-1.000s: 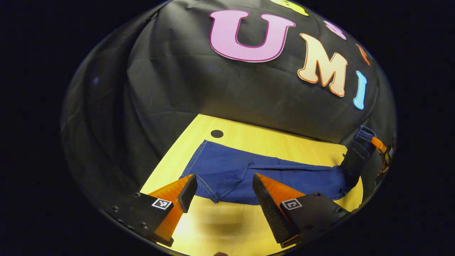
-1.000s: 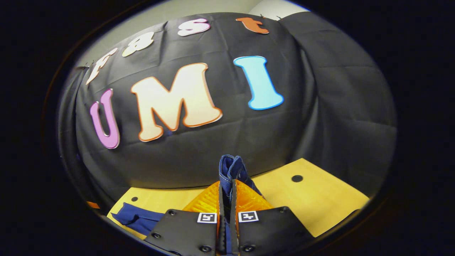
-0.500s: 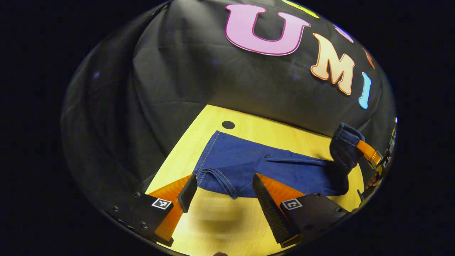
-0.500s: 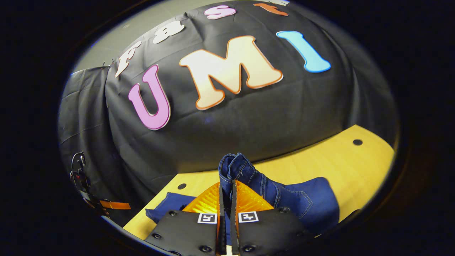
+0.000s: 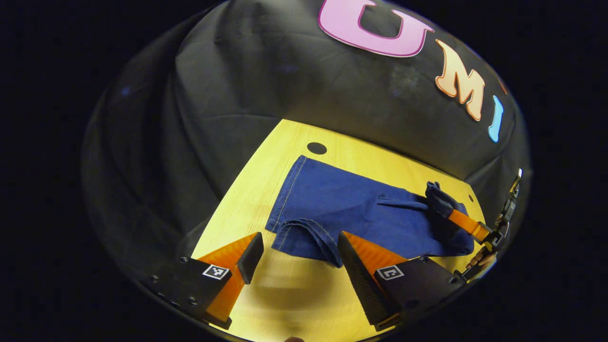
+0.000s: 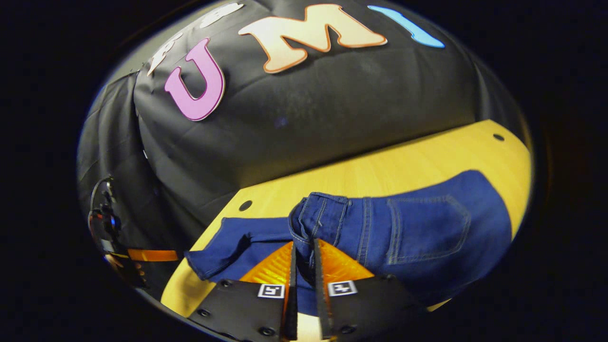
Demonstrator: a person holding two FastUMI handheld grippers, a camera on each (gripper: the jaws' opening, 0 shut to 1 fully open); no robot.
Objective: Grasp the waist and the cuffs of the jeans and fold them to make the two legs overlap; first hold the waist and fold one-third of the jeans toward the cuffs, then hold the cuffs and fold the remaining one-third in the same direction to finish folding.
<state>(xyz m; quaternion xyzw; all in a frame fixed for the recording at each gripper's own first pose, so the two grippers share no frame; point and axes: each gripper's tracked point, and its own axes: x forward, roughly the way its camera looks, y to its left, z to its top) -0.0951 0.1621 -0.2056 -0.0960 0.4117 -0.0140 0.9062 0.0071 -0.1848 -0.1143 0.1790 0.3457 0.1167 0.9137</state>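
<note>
Since a second ago the right claw [image 6: 304, 266] has carried the waist [image 6: 318, 213] down from high in the air and over toward the cuffs, so the back-pocket panel now drapes across the legs instead of hanging upright. The jeans [image 5: 342, 209] lie along the middle of the table [image 5: 266, 190], legs overlapped, cuffs [image 5: 304, 237] at the end nearest the left claw [image 5: 299, 254]. The right claw is closed, both fingers pinching the waistband. The left claw hangs wide open and empty just short of the cuffs, gripping nothing. The step in hand looks like the first third-fold, nearly laid. To do it well, I would lower the waist until it rests flat, keep its edge square to the leg seams, and let go only once the denim has settled, since stiff cloth may spring back. The left claw should wait clear, then close on both cuff layers together.
</note>
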